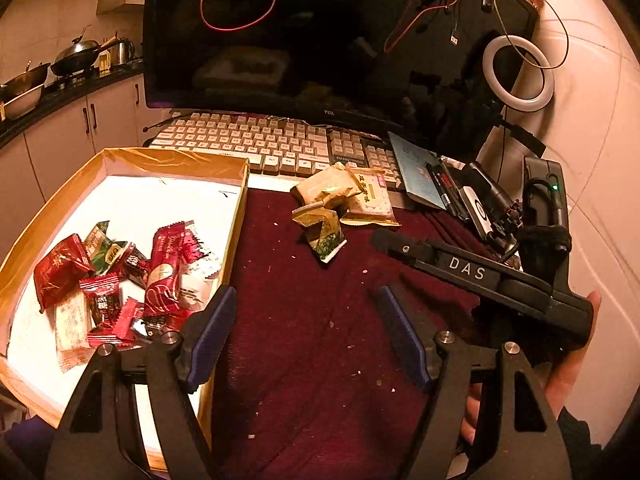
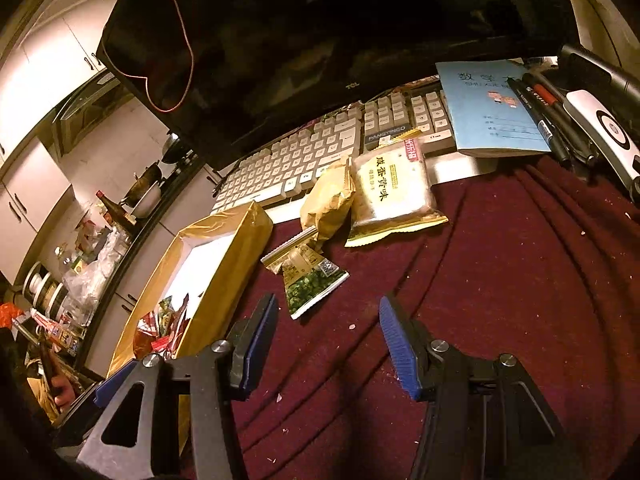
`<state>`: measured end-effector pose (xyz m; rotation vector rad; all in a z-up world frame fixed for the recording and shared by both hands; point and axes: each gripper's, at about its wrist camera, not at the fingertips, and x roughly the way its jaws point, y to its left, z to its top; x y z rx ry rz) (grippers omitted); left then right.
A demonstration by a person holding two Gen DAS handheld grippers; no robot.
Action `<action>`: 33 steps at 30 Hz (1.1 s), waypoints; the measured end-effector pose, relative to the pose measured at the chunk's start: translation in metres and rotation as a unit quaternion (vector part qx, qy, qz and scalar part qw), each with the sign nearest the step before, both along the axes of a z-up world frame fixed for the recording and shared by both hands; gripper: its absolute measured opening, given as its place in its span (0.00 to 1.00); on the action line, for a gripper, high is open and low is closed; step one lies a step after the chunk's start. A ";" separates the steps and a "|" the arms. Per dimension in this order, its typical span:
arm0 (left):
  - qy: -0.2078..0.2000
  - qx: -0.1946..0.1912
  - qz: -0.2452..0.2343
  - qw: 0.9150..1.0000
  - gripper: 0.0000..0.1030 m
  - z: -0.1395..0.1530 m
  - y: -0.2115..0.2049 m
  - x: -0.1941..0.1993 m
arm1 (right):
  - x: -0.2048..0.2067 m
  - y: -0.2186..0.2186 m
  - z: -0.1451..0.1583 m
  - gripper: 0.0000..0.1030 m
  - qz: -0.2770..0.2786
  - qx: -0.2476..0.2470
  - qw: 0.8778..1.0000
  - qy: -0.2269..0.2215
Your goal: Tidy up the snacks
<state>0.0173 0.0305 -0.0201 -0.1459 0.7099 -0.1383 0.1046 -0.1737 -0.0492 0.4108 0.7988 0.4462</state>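
From the left wrist, the left gripper hangs wide open and empty beside the gold-rimmed cardboard box holding red-wrapped snacks. From the right wrist, the right gripper gapes empty over the maroon counter cloth, near the green-printed snack packet; its glossy film, probably slippery, could slide away under closing pads.
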 end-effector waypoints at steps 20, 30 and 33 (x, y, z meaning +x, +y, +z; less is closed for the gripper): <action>0.027 -0.011 0.007 1.000 0.71 -0.008 -0.002 0.024 | 0.008 -0.006 0.001 0.54 -0.003 0.012 1.000 0.012; 0.033 -0.019 0.014 0.999 0.71 -0.012 0.007 0.026 | 0.012 -0.001 -0.011 0.54 -0.003 0.009 1.000 0.022; 0.036 -0.021 0.015 0.999 0.71 -0.013 0.008 0.027 | 0.012 -0.001 -0.011 0.54 -0.004 0.009 1.000 0.023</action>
